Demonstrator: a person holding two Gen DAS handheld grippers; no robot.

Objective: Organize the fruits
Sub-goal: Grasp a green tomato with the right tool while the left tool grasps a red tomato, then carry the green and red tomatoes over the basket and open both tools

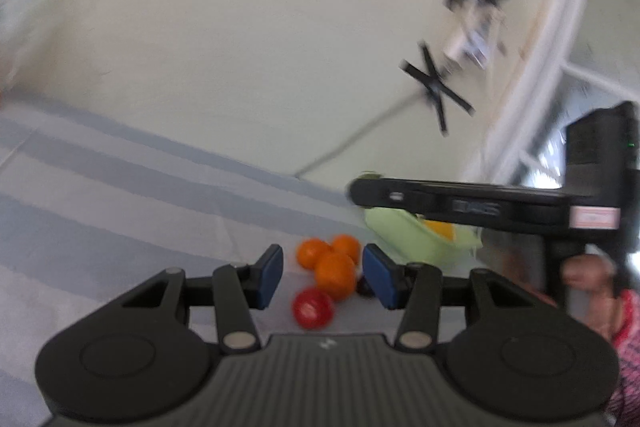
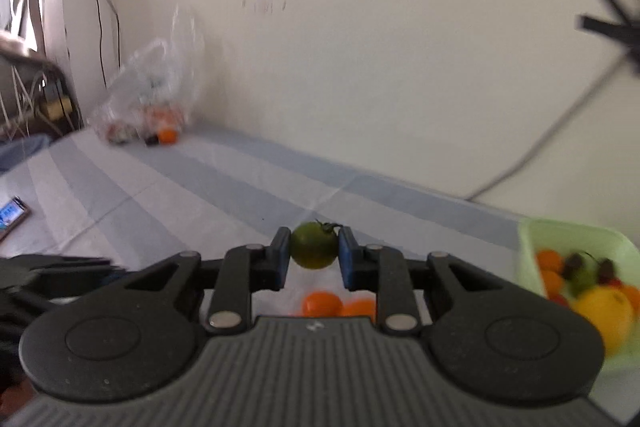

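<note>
Overhead of the striped cloth [image 2: 200,187], right gripper [image 2: 314,255] clenched on a small green tomato [image 2: 313,245], blue pads [image 2: 283,259] pressing both sides, stem tipped toward the right pad. Below that tomato, on the cloth, two orange fruits [image 2: 322,303] partly hidden by the gripper body. Off to the right, a pale green tray [image 2: 532,247] holding a yellow fruit [image 2: 604,311], small orange ones, dark cherries and a green piece; contents blurred.

Meanwhile, left gripper [image 1: 323,277] released, jaws spread wide and holding nothing, pads [image 1: 270,279] flanking a cluster of three orange fruits [image 1: 335,273] on the cloth [image 1: 120,207]. Just in front of them, nearer the camera, a red tomato [image 1: 313,308]. Something dark tucked beside the right pad, too hidden to name. Behind the cluster, the same green tray [image 1: 400,231], partly covered by the right gripper's black body [image 1: 460,203] crossing above it.

Far back by the wall, a clear plastic bag [image 2: 152,95] with more fruit, one orange piece [image 2: 167,135] lying just outside. At the left edge, a phone [image 2: 12,217] with its screen lit.
</note>
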